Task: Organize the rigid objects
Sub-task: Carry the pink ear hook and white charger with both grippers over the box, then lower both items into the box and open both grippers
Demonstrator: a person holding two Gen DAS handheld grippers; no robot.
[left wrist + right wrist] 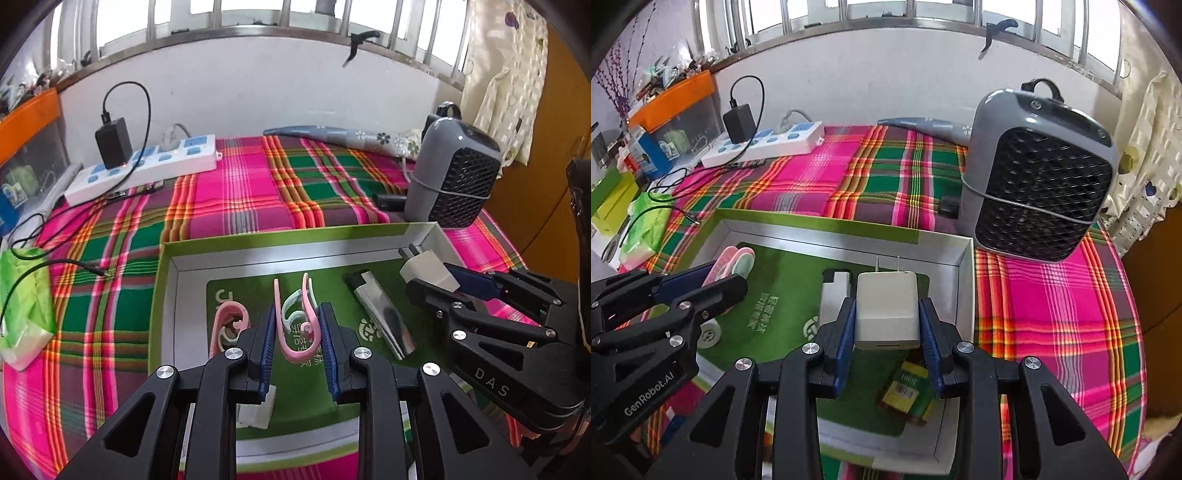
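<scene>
- Both loads hang over the green box; I'd lower each to the floor before letting go — set the charger right of the lighter, the clip beside the other clip.
- Right gripper is clamped on the charger, prongs forward, tilted steeply down.
- Left gripper pinches the pink clip, likewise pitched down — the two side by side.

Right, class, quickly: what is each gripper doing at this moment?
Left gripper: closed on the pink clip.
Right gripper: closed on the white charger.
</scene>
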